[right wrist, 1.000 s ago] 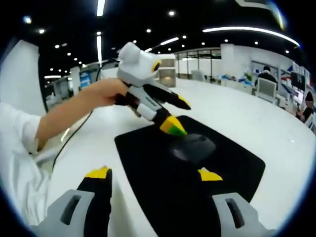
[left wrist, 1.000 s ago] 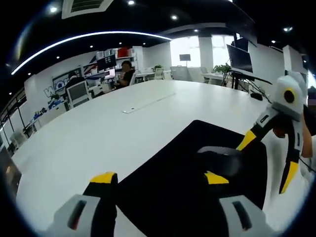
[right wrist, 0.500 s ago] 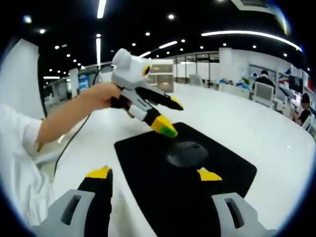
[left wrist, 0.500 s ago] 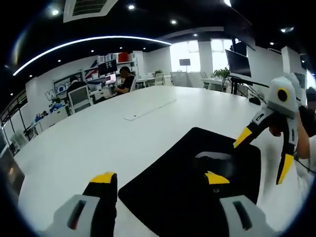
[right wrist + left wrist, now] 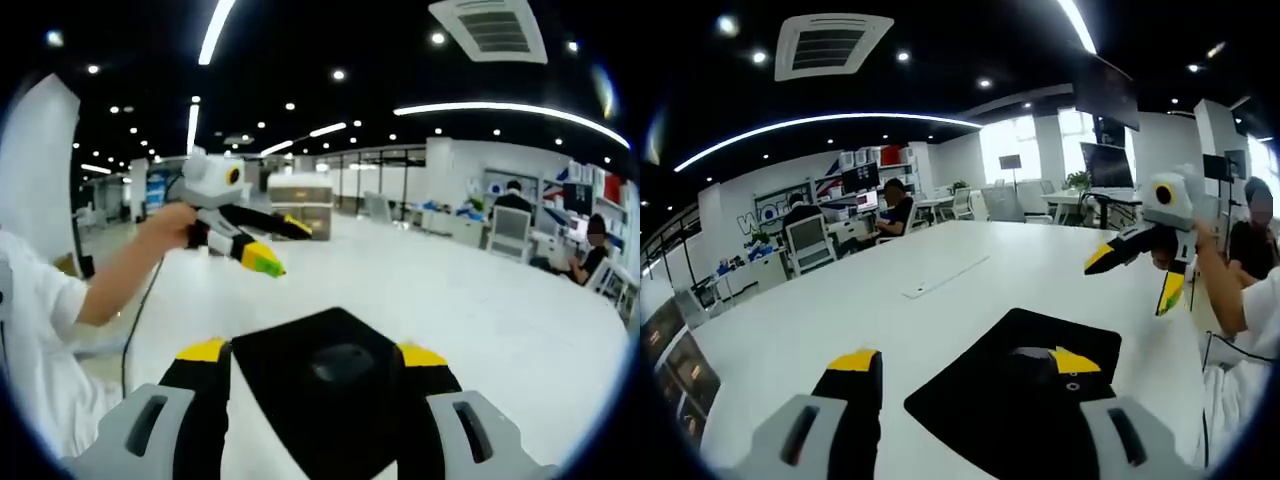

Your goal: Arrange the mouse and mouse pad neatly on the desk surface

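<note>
1. The mouse pad (image 5: 330, 385), black and rectangular, lies flat on the white tabletop (image 5: 480, 310), turned at an angle so that one corner points away in the right gripper view.
2. The mouse (image 5: 340, 362), dark, sits on the mouse pad near its middle. In the left gripper view the mouse (image 5: 1035, 352) sits toward the pad's far end, partly behind the right yellow tip.
3. All four edges of the mouse pad (image 5: 1015, 395) have bare tabletop (image 5: 840, 300) around them. The widest open room lies on the far side, toward the middle of the tabletop.
4. The left tongs (image 5: 965, 362) are spread, holding nothing, raised above the mouse pad. They also show in the right gripper view (image 5: 272, 245), held by a hand (image 5: 165, 222) well clear of the pad.
5. The right tongs (image 5: 312, 352) are spread, holding nothing, raised above the mouse pad. They also show in the left gripper view (image 5: 1135, 275), up off the tabletop.
6. A thin pale strip (image 5: 945, 276) lies on the tabletop beyond the pad.
7. The room is an open office: dark ceiling with a curved light strip (image 5: 830, 125), office chairs (image 5: 810, 243), and seated people (image 5: 898, 205) at far desks.
</note>
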Motion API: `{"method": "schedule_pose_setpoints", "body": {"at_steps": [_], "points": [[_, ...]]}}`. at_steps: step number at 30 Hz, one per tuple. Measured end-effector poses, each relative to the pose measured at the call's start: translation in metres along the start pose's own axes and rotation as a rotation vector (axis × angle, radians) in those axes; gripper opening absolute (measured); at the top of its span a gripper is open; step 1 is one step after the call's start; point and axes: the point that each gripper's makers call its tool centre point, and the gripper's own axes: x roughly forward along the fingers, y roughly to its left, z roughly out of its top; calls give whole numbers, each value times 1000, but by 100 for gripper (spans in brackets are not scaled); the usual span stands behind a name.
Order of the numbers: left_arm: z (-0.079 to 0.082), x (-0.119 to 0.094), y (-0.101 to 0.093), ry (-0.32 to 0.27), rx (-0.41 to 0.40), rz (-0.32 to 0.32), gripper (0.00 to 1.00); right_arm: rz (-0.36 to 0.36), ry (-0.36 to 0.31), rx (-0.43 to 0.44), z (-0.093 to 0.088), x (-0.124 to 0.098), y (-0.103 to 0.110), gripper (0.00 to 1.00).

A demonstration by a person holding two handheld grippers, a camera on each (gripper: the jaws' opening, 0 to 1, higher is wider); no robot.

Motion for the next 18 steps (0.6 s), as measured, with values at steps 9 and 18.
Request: {"method": "schedule_pose_setpoints", "body": {"at_steps": [9,18], "points": [[30,-48,-18,-110,16,0,66,-77,-102,-37,36,-42,-7,62],[44,-91,-28,-191,34,21,65,-126,-171,-59,52,-69,-5,61]]}}
